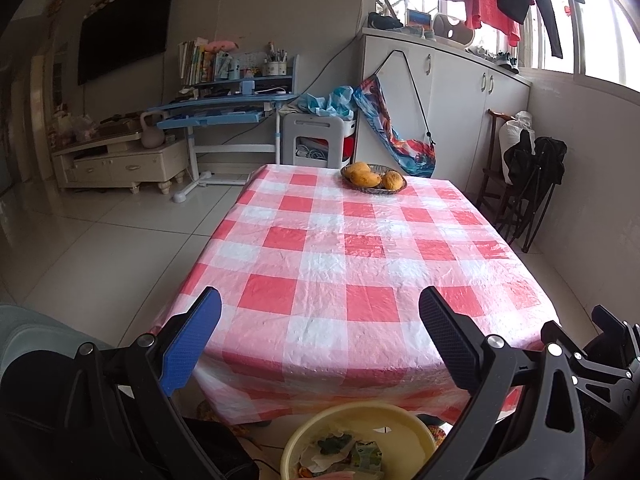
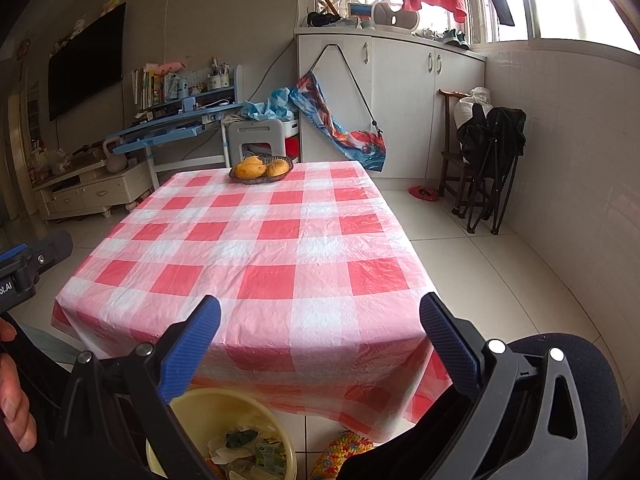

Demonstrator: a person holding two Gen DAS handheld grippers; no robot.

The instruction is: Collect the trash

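A yellow basin (image 1: 404, 426) (image 2: 196, 408) stands on the floor just in front of the table's near edge, with crumpled paper and wrappers (image 1: 340, 454) (image 2: 244, 448) lying inside it. The table wears a red-and-white checked cloth (image 1: 352, 264) (image 2: 260, 248). My left gripper (image 1: 320, 312) hangs open above the near table edge, nothing between its fingers. My right gripper (image 2: 320, 316) is open too, over the same edge, empty. A hand (image 2: 14, 400) shows at the left of the right wrist view, holding the left gripper's body.
A woven dish of mangoes (image 1: 374, 178) (image 2: 261, 169) sits at the table's far end. Beyond are a blue desk (image 1: 224, 108), a white stool (image 2: 256, 136), white cabinets (image 2: 400, 92) and folded chairs (image 2: 488, 152) by the right wall. A knitted cloth (image 2: 340, 450) lies beside the basin.
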